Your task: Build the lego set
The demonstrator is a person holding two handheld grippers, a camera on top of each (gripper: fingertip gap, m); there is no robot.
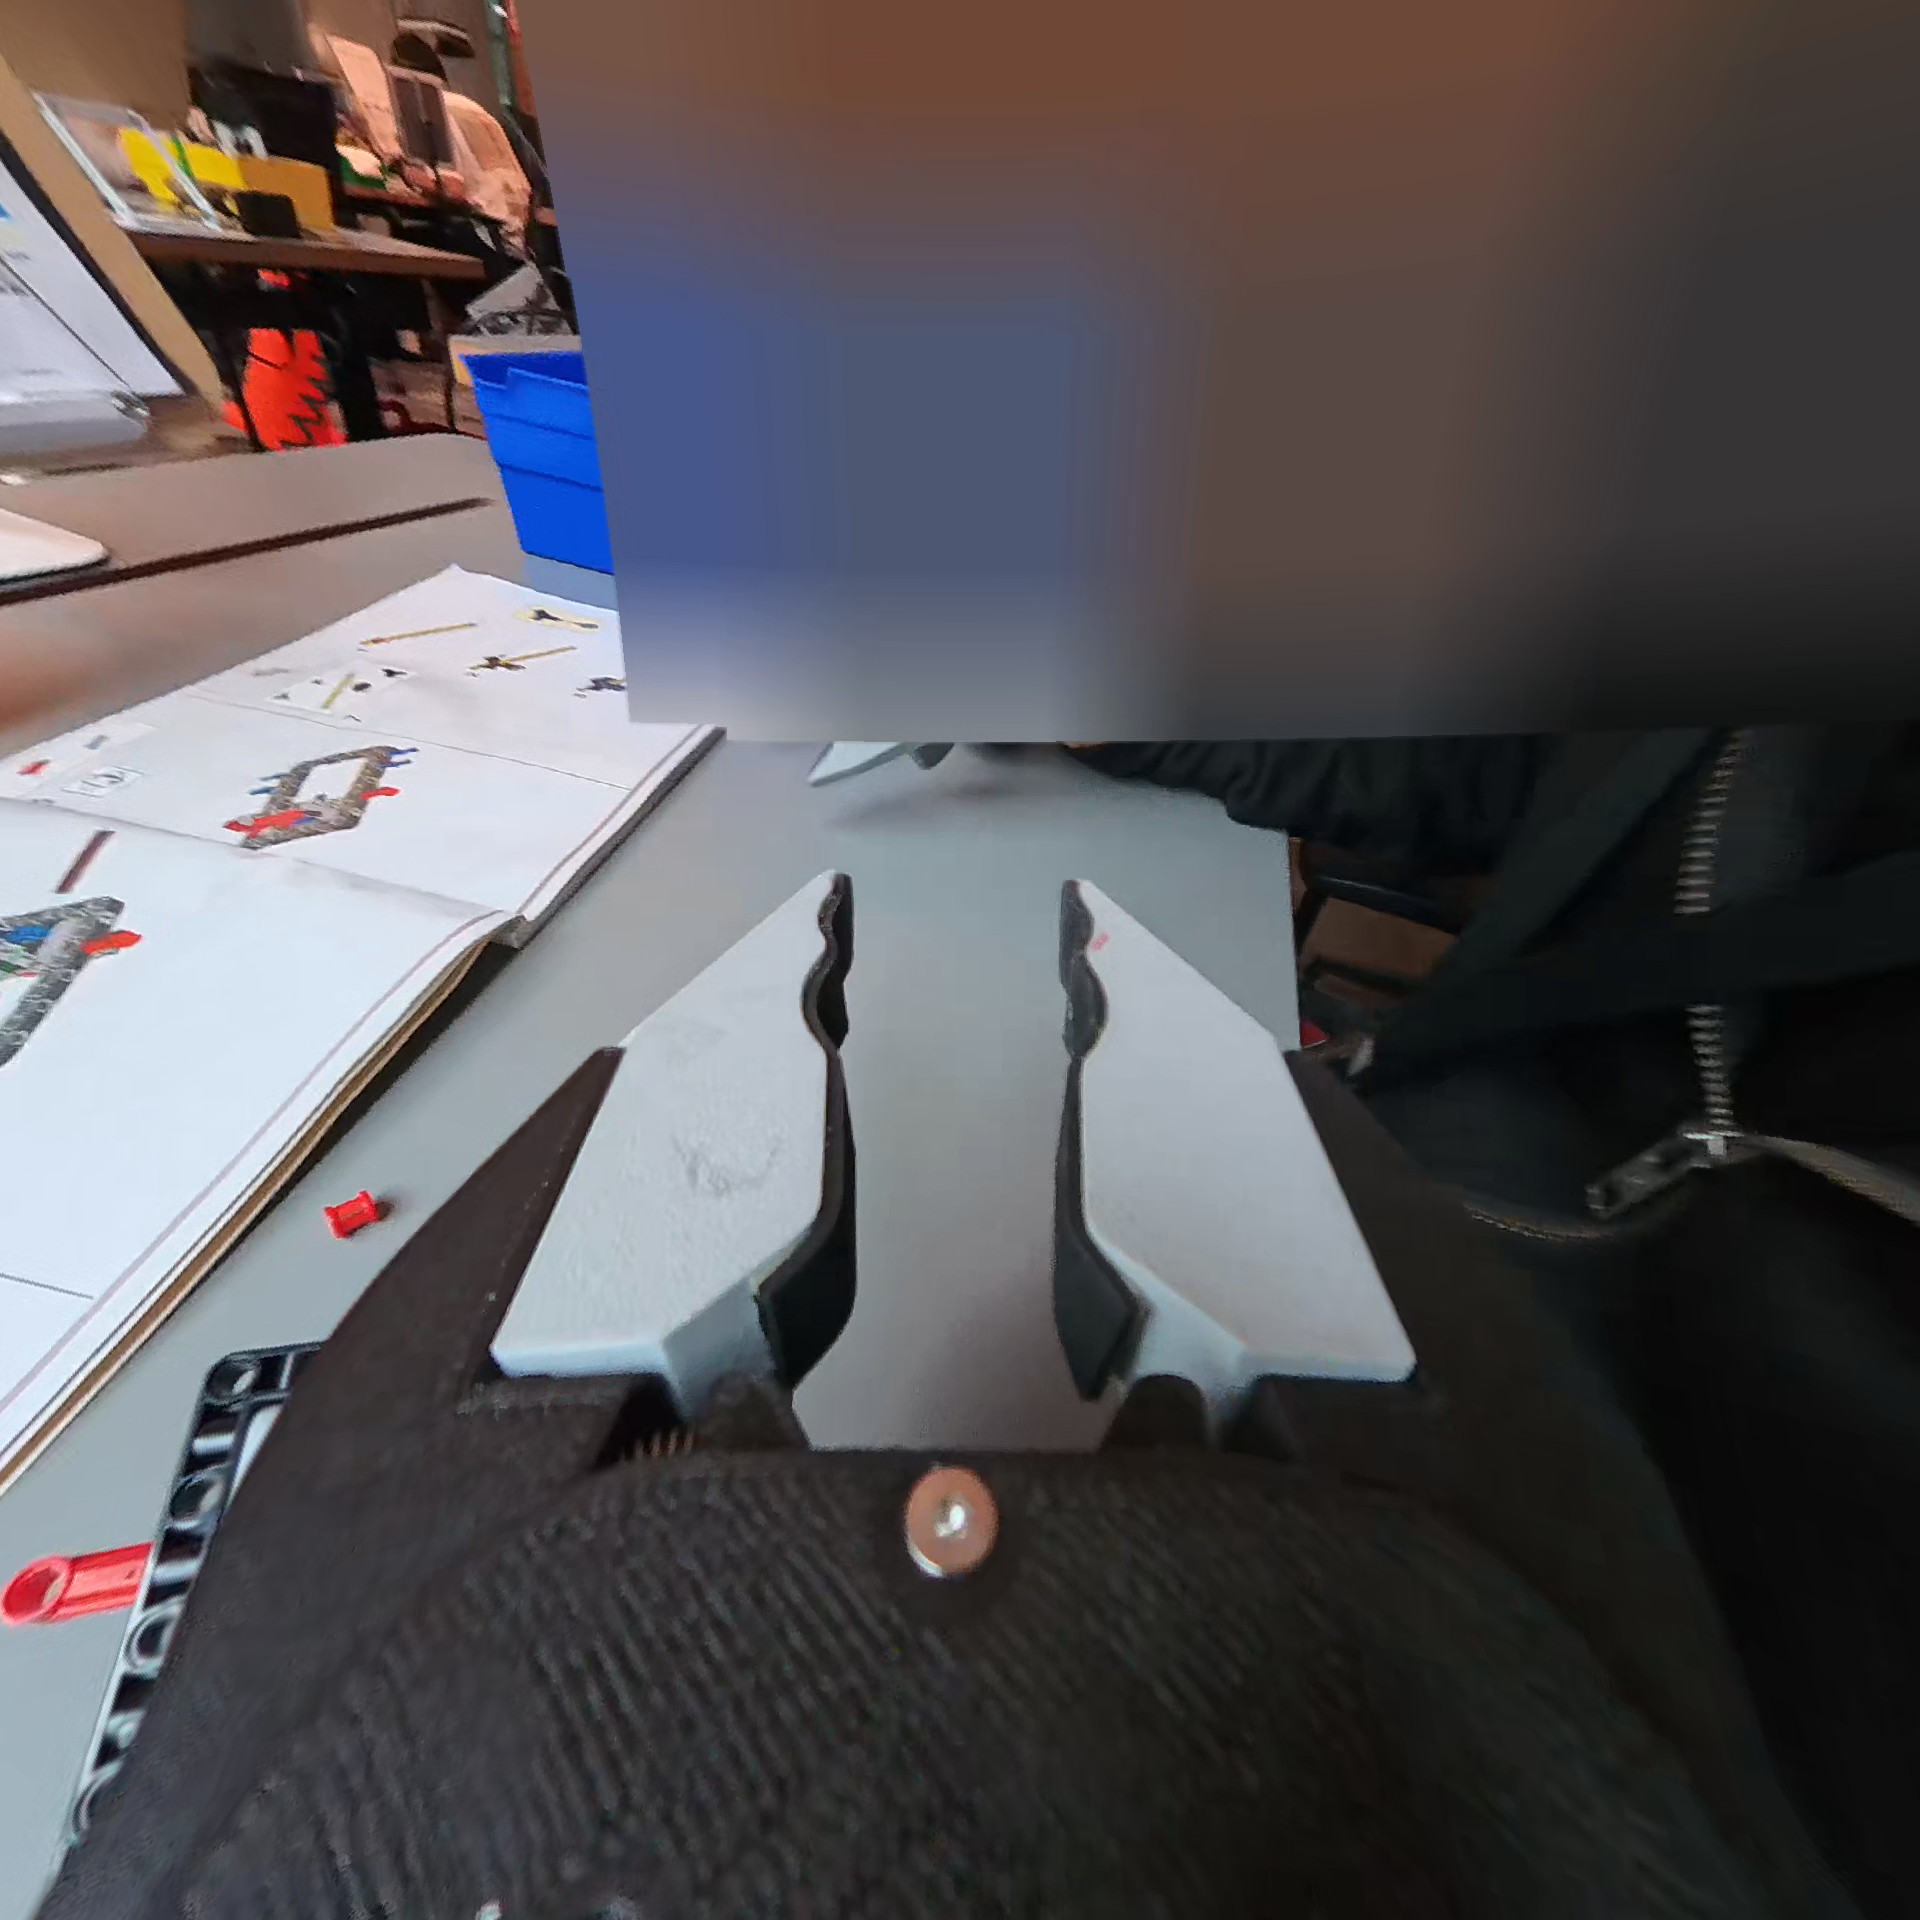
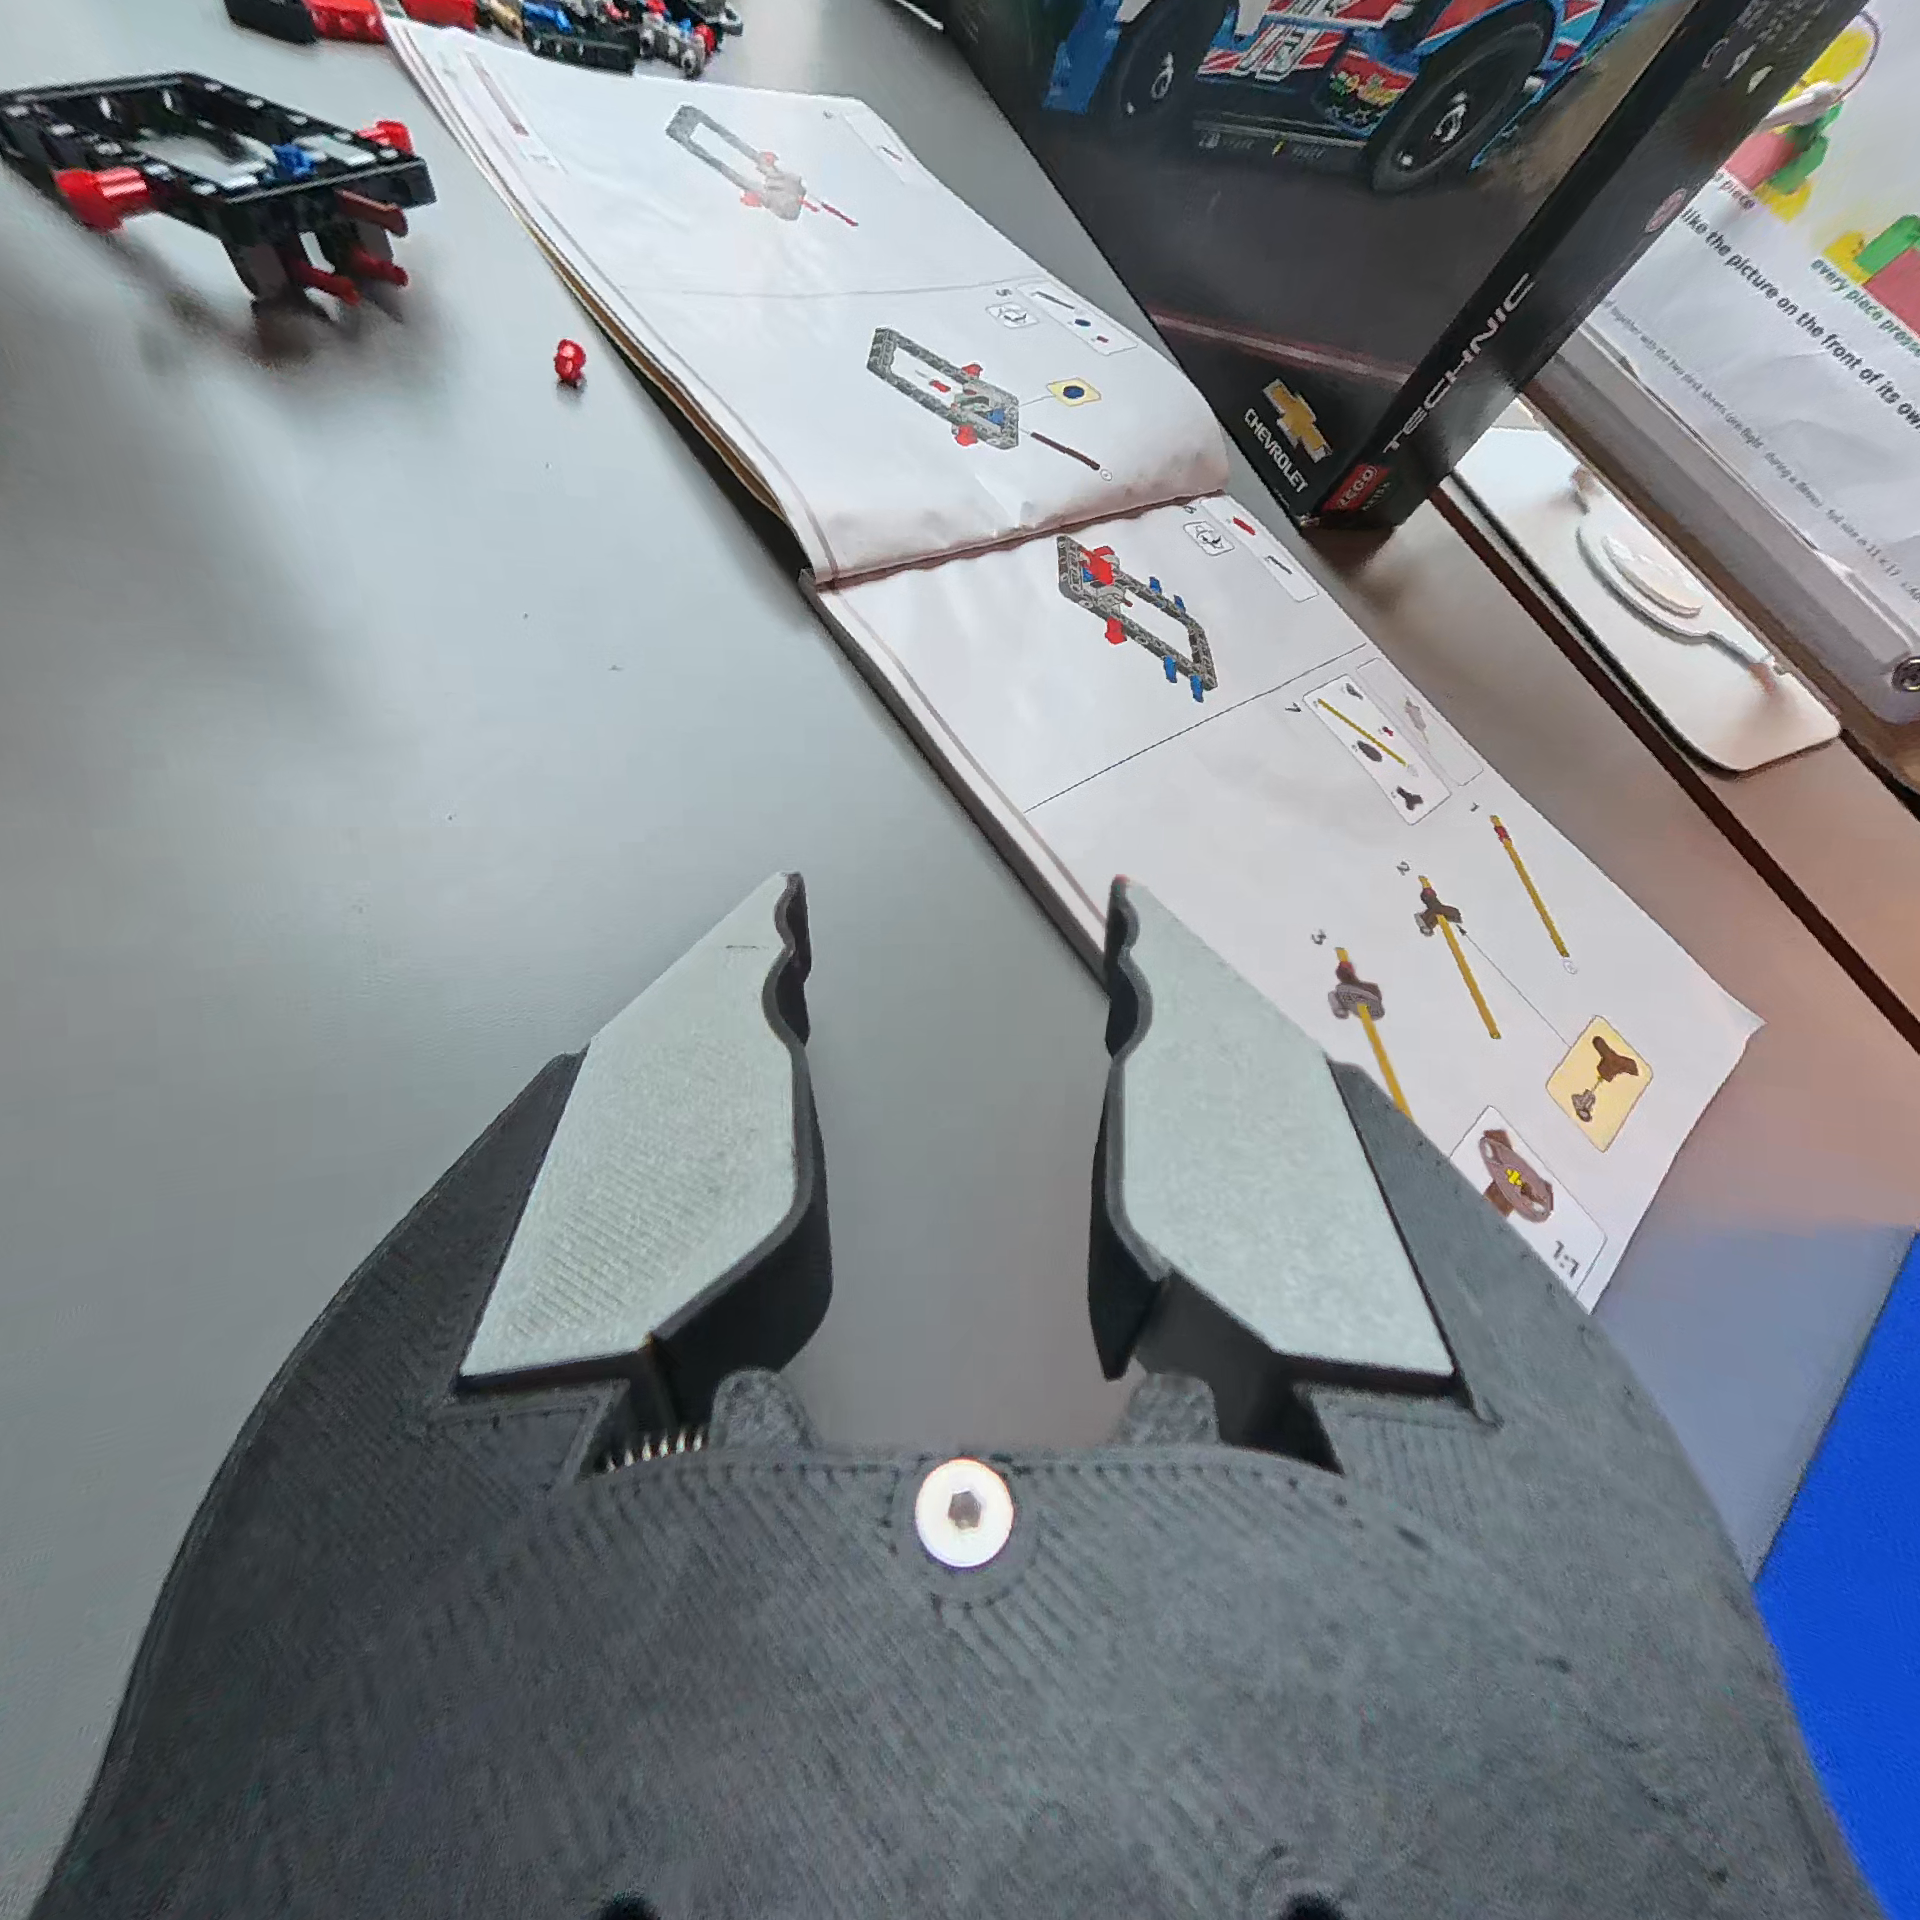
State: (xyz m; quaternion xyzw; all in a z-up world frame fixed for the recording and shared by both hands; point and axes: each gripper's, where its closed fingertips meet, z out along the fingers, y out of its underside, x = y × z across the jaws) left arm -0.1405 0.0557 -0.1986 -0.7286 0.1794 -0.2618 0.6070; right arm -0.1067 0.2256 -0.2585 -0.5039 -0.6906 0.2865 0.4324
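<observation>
A black lego frame [image 2: 213,171] with red and blue pins stands on the grey table at the far left of the right wrist view. Its edge shows at the lower left of the left wrist view [image 1: 171,1558], beside my left gripper's body. A small red bush [image 2: 568,361] lies loose beside the open instruction booklet [image 2: 935,343]; it also shows in the left wrist view [image 1: 355,1216]. My left gripper [image 1: 956,904] is open and empty over bare table. My right gripper [image 2: 954,904] is open and empty, its right fingertip near the booklet's edge.
The booklet [image 1: 312,831] lies left of my left gripper. A blue bin [image 1: 540,457] stands behind it and shows at lower right in the right wrist view [image 2: 1849,1507]. The set's dark box [image 2: 1351,208] stands upright. Several loose pieces [image 2: 582,26] lie far off. A person's dark jacket [image 1: 1662,987] is at right. Some 20 cm of space lies between my two pairs of fingers.
</observation>
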